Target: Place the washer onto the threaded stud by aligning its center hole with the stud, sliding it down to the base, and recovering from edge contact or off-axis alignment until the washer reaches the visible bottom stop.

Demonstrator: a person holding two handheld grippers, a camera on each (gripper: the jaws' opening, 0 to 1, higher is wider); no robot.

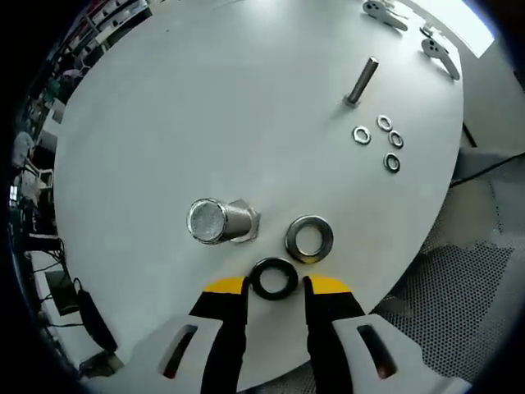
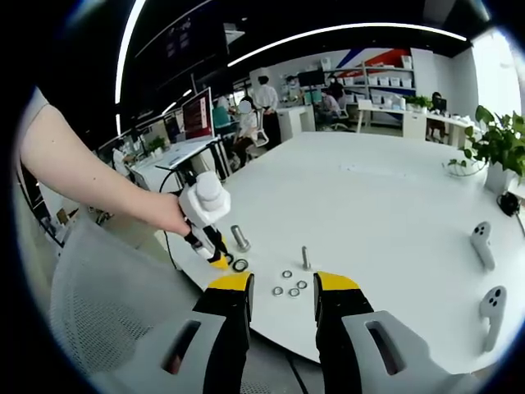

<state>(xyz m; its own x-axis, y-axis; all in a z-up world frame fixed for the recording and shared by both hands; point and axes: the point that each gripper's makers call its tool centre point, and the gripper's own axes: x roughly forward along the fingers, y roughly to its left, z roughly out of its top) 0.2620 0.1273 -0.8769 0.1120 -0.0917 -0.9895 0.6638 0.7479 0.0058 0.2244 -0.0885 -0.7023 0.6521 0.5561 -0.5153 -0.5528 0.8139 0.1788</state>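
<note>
A black washer (image 1: 273,278) lies flat on the white table (image 1: 205,107), just between the yellow tips of my left gripper (image 1: 276,286), which is open around it. Beside it lies a larger silver washer (image 1: 309,239). A thick threaded stud (image 1: 220,220) with a hex base sits just left of that. In the right gripper view a hand holds the left gripper (image 2: 220,261) over the black washer (image 2: 240,265) and the thick stud (image 2: 239,237). My right gripper (image 2: 281,283) is open and holds nothing, hanging back near the table's edge.
A thin upright bolt (image 1: 362,80) stands farther out with several small washers (image 1: 384,141) beside it. Two white controllers (image 1: 441,53) lie near the far rim. A mesh chair (image 2: 107,312) sits by the table edge, a plant (image 2: 500,148) at the right.
</note>
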